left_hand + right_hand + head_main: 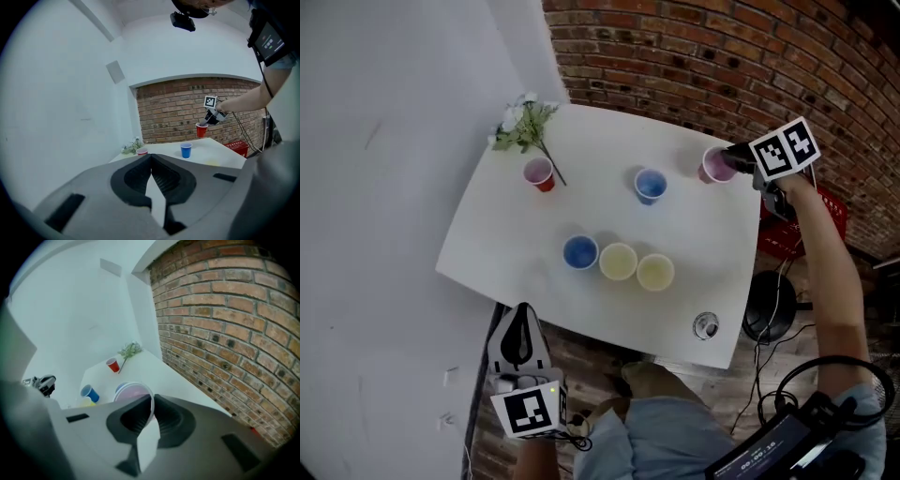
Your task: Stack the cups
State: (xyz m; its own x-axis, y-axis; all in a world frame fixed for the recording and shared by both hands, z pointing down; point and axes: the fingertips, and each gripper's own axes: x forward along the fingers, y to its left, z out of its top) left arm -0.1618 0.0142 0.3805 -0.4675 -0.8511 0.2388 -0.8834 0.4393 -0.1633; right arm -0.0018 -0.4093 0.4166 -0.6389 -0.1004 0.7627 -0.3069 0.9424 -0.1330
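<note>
Red cup (717, 166) (133, 392), at the far right corner of the white table (581, 309), was gripped by its rim. The right gripper (735, 160) (152, 401) had its jaws pinched on the cup wall, one jaw inside the rim and one outside. The cup opening was tipped toward that gripper's camera. A blue cup (650, 186) stood near the held cup, toward the table centre. A second red cup (539, 174) stood farther left, just beside a flower sprig (523, 124). Along the near side, another blue cup (580, 252) and two yellow cups (618, 261) (655, 272) formed a close row. The left gripper (519, 319) (151, 161) was off the near table edge, jaws pressed together with nothing between them. A brick wall (750, 66) backed the table.
</note>
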